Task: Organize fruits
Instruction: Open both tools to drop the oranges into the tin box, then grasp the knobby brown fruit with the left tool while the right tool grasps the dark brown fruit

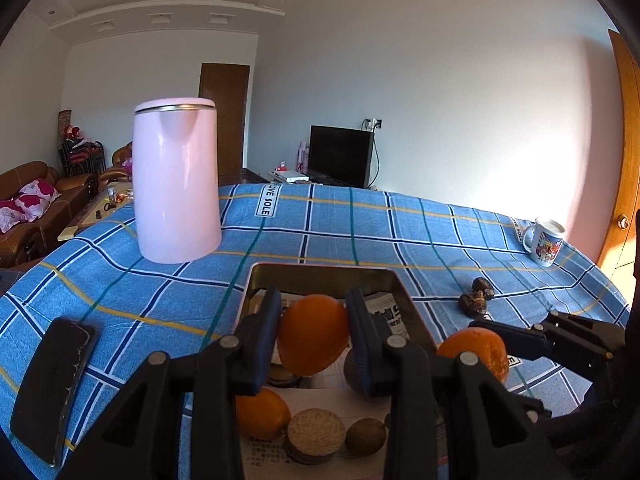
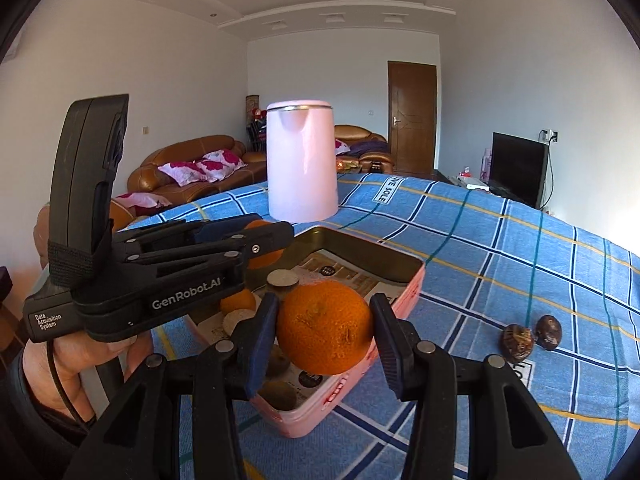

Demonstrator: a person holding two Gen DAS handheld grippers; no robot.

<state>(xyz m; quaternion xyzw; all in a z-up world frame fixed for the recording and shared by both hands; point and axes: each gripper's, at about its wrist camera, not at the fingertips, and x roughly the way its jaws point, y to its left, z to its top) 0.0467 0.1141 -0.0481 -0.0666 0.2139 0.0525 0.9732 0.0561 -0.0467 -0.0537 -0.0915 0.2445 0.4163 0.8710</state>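
Note:
My left gripper (image 1: 313, 320) is shut on an orange (image 1: 312, 334) and holds it over the pink tin box (image 1: 320, 270). The box holds another orange (image 1: 262, 414), round biscuits (image 1: 316, 432) and a brown fruit (image 1: 365, 436). My right gripper (image 2: 324, 320) is shut on a second orange (image 2: 325, 326) beside the box's (image 2: 400, 272) near right side. It shows in the left wrist view (image 1: 488, 334) with its orange (image 1: 478, 350). The left gripper (image 2: 276, 236) shows in the right wrist view over the box.
A pink kettle (image 1: 176, 184) stands on the blue checked cloth (image 1: 360, 224) behind the box. A phone (image 1: 56, 384) lies at the left. Two dark brown fruits (image 1: 476, 298) lie right of the box. A mug (image 1: 546, 240) stands far right.

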